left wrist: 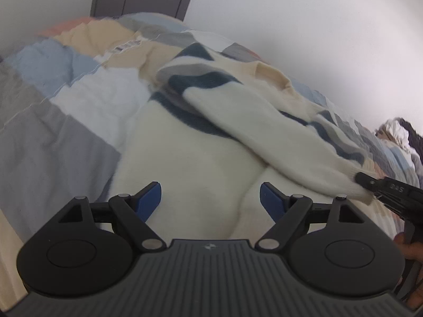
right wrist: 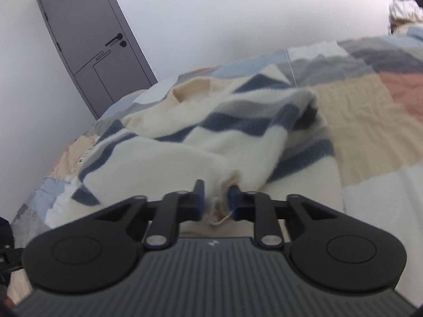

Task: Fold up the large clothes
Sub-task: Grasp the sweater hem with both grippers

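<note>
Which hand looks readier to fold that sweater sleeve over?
Probably the right: the right tool is shut on the sweater sleeve cuff. The left tool hangs open, holding nothing.

Sweater (left wrist: 201,163) body runs under our left gripper (left wrist: 210,200) housing, so we can't see its hem. Right of the sweater, our right gripper (left wrist: 370,182) is cut by the frame edge; its jaws aren't readable there. Far beyond the sweater, a dark-and-white pile (left wrist: 399,132) is too blurred to identify. Door (right wrist: 92,42) is cropped in the left view.
</note>
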`<state>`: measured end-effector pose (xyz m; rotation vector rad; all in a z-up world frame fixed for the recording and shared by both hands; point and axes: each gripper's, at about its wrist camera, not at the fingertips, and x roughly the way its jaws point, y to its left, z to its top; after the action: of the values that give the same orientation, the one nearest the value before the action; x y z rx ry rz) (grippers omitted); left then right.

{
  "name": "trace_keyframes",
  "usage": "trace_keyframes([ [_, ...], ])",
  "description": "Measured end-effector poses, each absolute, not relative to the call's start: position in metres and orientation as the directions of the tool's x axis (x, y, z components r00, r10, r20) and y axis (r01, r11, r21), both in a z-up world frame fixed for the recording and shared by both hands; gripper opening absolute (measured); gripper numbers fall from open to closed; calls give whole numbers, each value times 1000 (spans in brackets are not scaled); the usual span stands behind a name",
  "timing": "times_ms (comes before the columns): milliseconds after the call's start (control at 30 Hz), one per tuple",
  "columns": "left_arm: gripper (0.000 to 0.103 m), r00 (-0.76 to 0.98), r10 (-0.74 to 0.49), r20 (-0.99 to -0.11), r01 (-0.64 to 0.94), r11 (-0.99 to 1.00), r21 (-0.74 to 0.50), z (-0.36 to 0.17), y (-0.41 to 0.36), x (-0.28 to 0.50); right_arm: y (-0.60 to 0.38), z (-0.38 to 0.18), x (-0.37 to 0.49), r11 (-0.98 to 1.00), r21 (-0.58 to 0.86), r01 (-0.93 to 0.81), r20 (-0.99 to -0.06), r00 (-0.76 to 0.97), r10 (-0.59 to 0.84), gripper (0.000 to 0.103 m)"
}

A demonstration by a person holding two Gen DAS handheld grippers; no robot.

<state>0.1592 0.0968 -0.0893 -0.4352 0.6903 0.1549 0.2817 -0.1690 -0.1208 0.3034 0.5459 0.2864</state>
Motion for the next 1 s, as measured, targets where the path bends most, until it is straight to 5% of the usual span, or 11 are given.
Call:
trace_keyframes([
  [500,85,726,76,-684,-465,787,-406,-94,167,147,-173,-131,278,936,334,-112,-586,753,299,12],
  [600,85,713,68,-697,-494,756,-431,-98,175,142,-180,-123,264,941,323,-97,-601,747,283,28],
  [733,85,699,93,-709,-534,727,-431,-99,180,132,-198,-109,243,931,356,-81,-570,771,285,81],
  [1000,85,638,124,-760,-633,647,-425,-113,195,116,-230,-125,235,928,356,108,-686,705,181,81],
])
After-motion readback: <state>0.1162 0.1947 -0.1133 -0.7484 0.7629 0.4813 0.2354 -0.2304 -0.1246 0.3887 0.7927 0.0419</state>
